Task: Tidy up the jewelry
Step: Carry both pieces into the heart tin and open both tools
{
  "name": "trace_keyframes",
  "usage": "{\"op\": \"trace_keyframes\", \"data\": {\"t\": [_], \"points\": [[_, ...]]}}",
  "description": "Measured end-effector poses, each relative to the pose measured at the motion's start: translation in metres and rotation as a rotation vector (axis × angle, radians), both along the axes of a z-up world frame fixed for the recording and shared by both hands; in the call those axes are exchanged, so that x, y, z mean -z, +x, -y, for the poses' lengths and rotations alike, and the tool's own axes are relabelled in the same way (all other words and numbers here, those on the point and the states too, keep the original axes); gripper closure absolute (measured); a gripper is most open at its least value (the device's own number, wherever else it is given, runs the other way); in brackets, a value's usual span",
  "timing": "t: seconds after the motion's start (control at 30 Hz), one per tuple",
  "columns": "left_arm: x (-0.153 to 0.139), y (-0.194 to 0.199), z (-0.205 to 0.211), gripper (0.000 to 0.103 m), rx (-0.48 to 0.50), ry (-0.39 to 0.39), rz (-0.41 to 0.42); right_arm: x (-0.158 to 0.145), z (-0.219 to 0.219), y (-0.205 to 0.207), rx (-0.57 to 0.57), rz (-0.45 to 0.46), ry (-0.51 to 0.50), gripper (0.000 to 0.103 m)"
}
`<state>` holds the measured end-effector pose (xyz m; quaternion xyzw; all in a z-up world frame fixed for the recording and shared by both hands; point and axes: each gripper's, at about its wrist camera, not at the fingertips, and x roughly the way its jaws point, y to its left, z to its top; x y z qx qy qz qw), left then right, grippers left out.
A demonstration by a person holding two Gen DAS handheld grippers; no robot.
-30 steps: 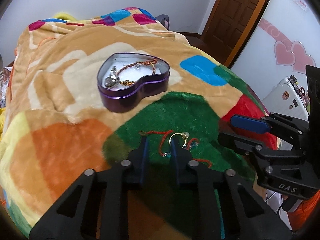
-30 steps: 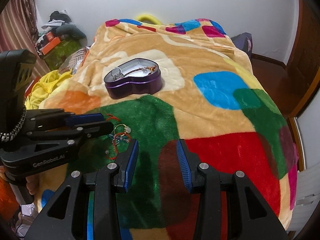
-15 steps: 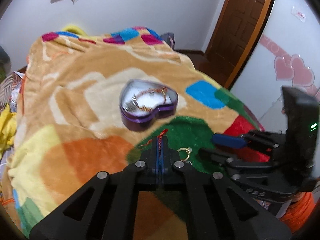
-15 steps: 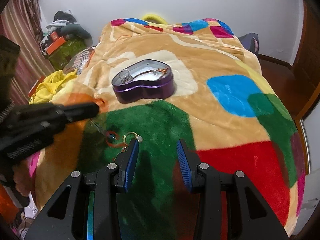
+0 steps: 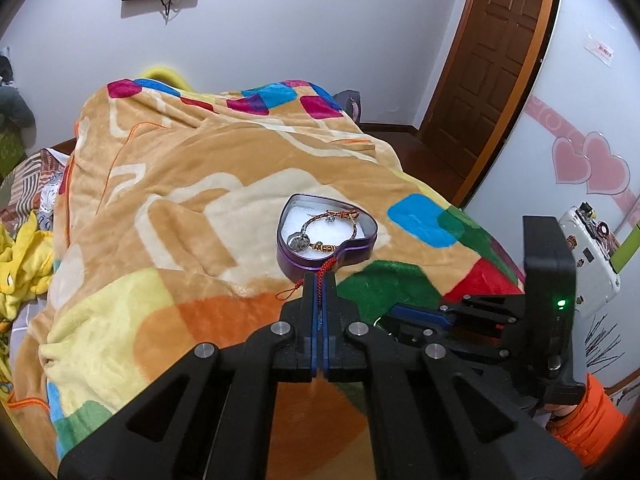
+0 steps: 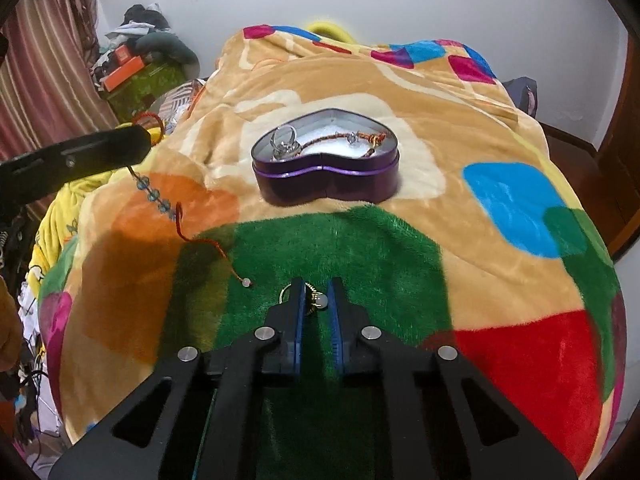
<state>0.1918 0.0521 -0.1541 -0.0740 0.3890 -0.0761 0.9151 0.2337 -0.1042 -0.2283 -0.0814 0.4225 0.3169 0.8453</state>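
Note:
A purple heart-shaped tin sits on the blanket and holds a braided bracelet and a ring. My left gripper is shut on a red cord bracelet with blue beads, which hangs from it above the blanket; it shows in the right wrist view. My right gripper is low on the green patch, its jaws narrowly apart around a gold ring with a pearl. I cannot tell if they grip it.
The bed carries a patchwork fleece blanket. Clutter and yellow cloth lie at the left. A brown door stands at the right, and a white appliance is beside the bed.
My left gripper closed on the red cord bracelet and lifted it off the blanket. My right gripper moved down onto the gold ring and narrowed its jaws.

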Motion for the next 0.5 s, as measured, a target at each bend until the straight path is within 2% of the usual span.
{"op": "trace_keyframes", "data": {"t": [0.27, 0.5], "points": [[-0.014, -0.001, -0.003, 0.103, 0.001, -0.01, 0.039, -0.027, 0.015, 0.002, 0.045, 0.065, 0.046, 0.095], [-0.043, 0.007, -0.003, 0.103, 0.009, 0.007, 0.102, -0.056, 0.029, 0.012, 0.094, 0.128, 0.094, 0.095]]}}
